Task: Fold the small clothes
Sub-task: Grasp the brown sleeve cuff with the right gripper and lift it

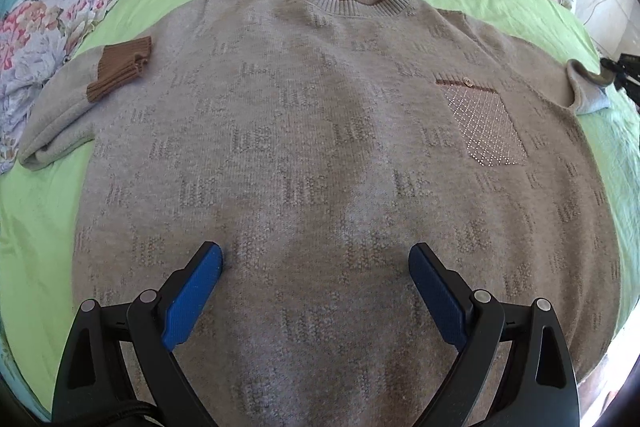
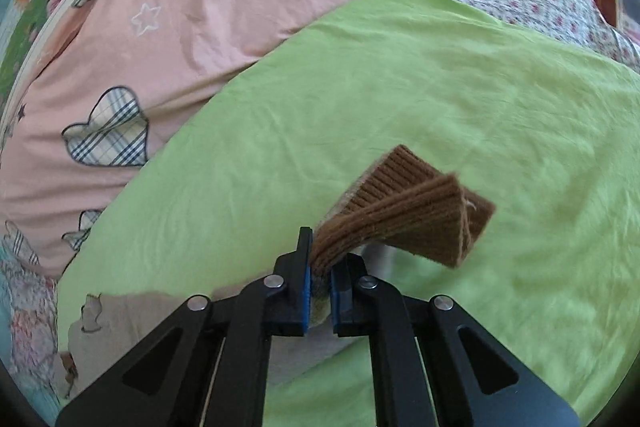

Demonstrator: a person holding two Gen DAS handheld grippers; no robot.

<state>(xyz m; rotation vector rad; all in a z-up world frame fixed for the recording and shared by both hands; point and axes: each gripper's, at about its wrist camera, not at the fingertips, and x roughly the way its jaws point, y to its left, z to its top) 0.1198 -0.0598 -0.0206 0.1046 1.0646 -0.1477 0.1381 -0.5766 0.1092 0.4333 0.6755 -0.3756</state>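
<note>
Our right gripper [image 2: 320, 273]: blue ribbed pads pinched tight on the brown ribbed cuff [image 2: 404, 215] of one sleeve; the cuff fans out past the tips in stiff folds above the sheet. Our left gripper [image 1: 316, 257]: two blue textured fingers [image 1: 194, 297] spread wide, hovering low over the lower body, gripping nothing. The grey-beige knit sweater [image 1: 320, 155] lies flat, front up, on the green sheet [image 2: 400, 99], which is smooth cotton, lightly creased. One ribbed round collar, one studded chest pocket [image 1: 486, 125] with one button. The other sleeve is folded inward, its brown cuff [image 1: 120, 67] resting on the shoulder. Behind: pink quilt [image 2: 168, 39] with plaid hearts, floral fabric [image 1: 44, 27] at left.
</note>
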